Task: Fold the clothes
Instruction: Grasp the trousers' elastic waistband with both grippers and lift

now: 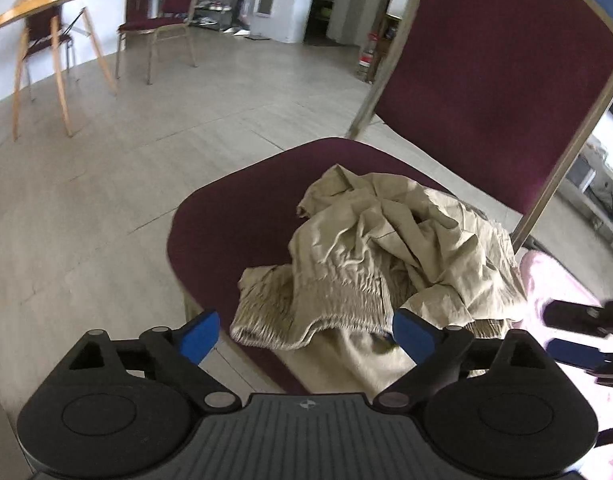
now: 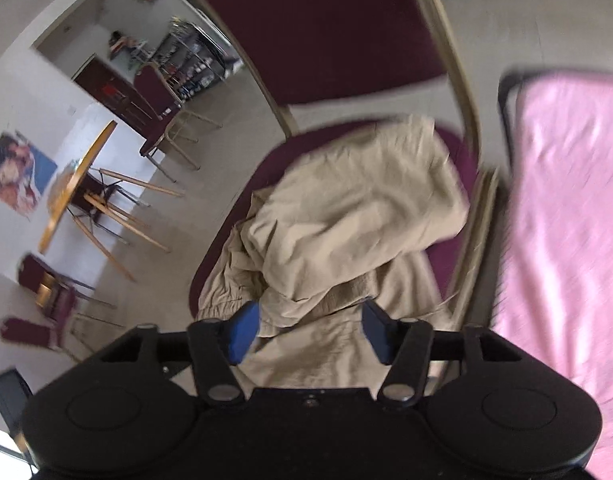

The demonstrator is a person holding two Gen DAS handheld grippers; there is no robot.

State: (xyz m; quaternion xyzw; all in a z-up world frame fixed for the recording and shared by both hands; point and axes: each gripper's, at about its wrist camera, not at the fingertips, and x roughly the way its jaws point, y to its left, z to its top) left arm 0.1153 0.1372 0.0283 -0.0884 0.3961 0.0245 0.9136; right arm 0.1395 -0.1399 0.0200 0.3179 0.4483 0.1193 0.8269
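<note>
Trousers (image 1: 386,256) of thin beige cloth are seen crumpled in a heap on the seat of a maroon chair (image 1: 226,232), with part of the fabric hanging over the front edge of the seat. The cloth is judged light, limp and easily creased; it will sag and slide rather than keep any shape, so it is best taken at a firm edge. The gathered, elastic waistband (image 1: 306,312), lying nearest the front of the seat, is the thickest and least slippery part, and two holds set apart along it would let the garment be lifted and shaken flat. The left gripper (image 1: 306,336) is held just before the waistband with its fingers wide and nothing pressed between them. The right gripper (image 2: 310,330) is poised over the hanging cloth with its fingers at a middling gap; fabric lies between them, but the view is blurred and no pinch can be made out. A pink bed (image 2: 566,240) stands just beside the chair and might serve for laying the trousers out.
</note>
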